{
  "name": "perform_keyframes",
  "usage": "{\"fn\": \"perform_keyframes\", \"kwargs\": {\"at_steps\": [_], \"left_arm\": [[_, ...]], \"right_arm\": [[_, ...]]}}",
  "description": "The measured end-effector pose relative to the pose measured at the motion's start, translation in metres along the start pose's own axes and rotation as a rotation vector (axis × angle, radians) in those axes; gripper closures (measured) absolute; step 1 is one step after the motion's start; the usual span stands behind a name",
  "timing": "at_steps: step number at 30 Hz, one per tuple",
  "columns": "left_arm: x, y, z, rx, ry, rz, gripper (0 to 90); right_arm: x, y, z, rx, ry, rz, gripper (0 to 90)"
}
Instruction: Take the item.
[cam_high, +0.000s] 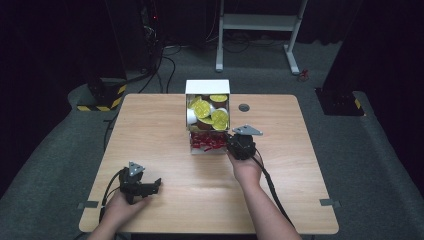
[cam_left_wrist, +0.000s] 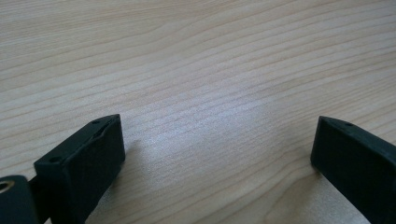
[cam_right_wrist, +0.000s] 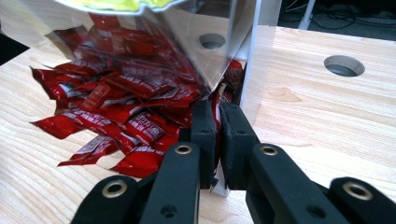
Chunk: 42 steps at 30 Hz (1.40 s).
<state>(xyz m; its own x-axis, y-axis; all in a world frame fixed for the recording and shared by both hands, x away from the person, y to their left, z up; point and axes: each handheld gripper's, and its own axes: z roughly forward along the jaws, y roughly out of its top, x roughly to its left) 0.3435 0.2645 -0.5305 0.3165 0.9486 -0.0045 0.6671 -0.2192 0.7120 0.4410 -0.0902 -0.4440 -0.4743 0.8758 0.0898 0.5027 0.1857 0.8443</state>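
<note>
A white organiser box (cam_high: 207, 86) stands at the far middle of the wooden table (cam_high: 200, 195). Its upper part holds cups with yellow lids (cam_high: 205, 109), and its low front tray holds several red sachets (cam_high: 207, 141). My right gripper (cam_high: 231, 144) is at the tray's right front corner. In the right gripper view its jaws (cam_right_wrist: 218, 109) are pressed together on the edge of a red sachet (cam_right_wrist: 216, 99), beside the heap of sachets (cam_right_wrist: 121, 93) under a clear panel (cam_right_wrist: 187, 42). My left gripper (cam_high: 154, 185) rests at the near left, open over bare wood (cam_left_wrist: 217, 140).
A round cable hole (cam_high: 244, 107) (cam_right_wrist: 344, 65) lies in the tabletop right of the box. The box's white side wall (cam_right_wrist: 254, 70) stands just right of my right jaws. A white desk frame (cam_high: 260, 22) and dark stands are on the floor beyond the table.
</note>
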Motion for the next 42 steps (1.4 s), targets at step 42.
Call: {"fn": "perform_keyframes", "kwargs": {"at_steps": [42], "left_arm": [[0.0, 0.0, 0.0, 0.002, -0.001, 0.0, 3.3]], "right_arm": [[0.003, -0.021, -0.046, -0.068, 0.034, 0.018, 86.6]]}}
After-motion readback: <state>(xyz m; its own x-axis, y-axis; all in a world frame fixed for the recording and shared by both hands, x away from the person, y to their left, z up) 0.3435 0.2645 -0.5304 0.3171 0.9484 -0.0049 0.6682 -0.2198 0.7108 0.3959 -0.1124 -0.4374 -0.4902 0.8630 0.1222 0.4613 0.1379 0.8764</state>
